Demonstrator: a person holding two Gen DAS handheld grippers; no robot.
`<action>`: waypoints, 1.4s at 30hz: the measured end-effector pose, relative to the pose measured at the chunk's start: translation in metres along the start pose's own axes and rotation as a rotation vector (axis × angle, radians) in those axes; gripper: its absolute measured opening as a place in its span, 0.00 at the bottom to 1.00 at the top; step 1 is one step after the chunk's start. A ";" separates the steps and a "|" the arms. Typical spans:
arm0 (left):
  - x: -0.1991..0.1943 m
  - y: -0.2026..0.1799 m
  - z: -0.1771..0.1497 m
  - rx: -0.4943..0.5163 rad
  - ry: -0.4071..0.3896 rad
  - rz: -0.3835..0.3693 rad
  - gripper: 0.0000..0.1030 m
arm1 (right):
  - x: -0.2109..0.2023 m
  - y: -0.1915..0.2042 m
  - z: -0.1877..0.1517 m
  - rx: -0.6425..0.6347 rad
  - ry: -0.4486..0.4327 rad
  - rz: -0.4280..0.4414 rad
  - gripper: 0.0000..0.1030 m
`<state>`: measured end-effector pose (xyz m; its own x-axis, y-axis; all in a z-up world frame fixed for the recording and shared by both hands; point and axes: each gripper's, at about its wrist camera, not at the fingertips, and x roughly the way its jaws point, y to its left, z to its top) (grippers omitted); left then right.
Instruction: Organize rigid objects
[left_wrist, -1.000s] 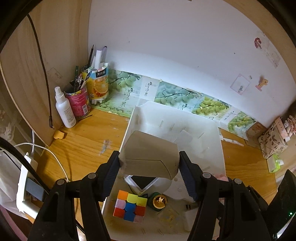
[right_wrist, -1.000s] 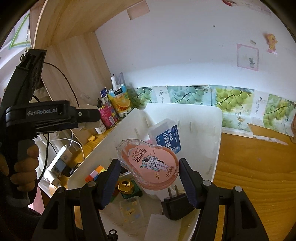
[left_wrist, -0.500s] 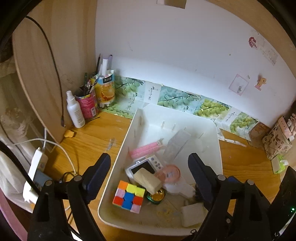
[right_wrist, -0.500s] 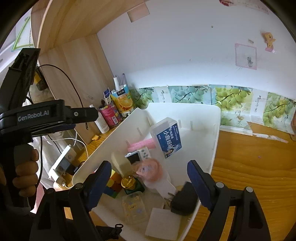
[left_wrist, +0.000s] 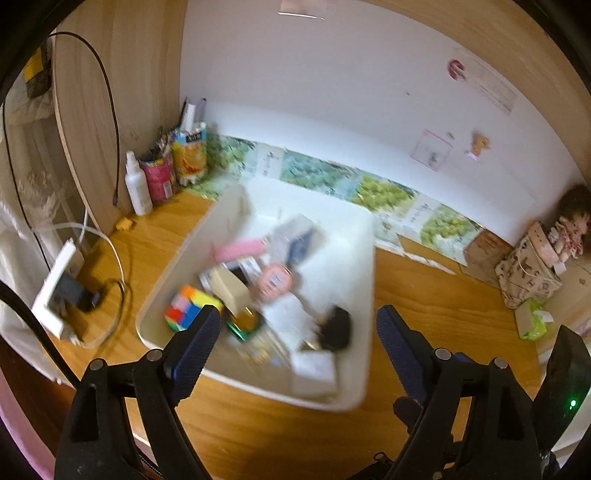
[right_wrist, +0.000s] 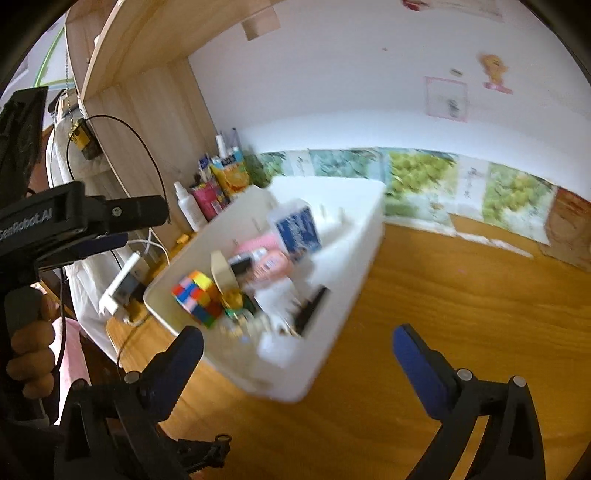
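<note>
Left wrist view: left gripper (left_wrist: 293, 332) and right gripper (right_wrist: 297, 345), jaws just opened wide and empty, above the filled white bin (left_wrist: 364, 332); the next move likely calls for locating another loose object.

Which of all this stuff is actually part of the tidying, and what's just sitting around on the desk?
Part of the job:
white bin
puzzle cube
pink tape case
beige block
blue-label box
black plug

Just lying about:
spray bottle
red pen can
juice carton
power strip
doll
</note>
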<state>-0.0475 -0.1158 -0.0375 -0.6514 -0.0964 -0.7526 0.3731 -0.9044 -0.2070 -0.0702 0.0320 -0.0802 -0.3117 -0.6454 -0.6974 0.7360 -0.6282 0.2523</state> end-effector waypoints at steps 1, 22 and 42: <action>-0.002 -0.007 -0.007 -0.004 0.003 -0.003 0.86 | -0.006 -0.006 -0.004 0.004 0.009 -0.005 1.00; -0.028 -0.092 -0.062 0.041 0.119 -0.053 0.85 | -0.105 -0.105 -0.058 0.183 0.176 -0.131 1.00; -0.076 -0.083 -0.034 0.153 -0.033 -0.005 0.95 | -0.169 -0.059 -0.025 0.248 0.001 -0.179 1.00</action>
<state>-0.0063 -0.0191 0.0157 -0.6752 -0.1035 -0.7304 0.2668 -0.9573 -0.1110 -0.0462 0.1890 0.0056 -0.4230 -0.5143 -0.7461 0.5000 -0.8191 0.2811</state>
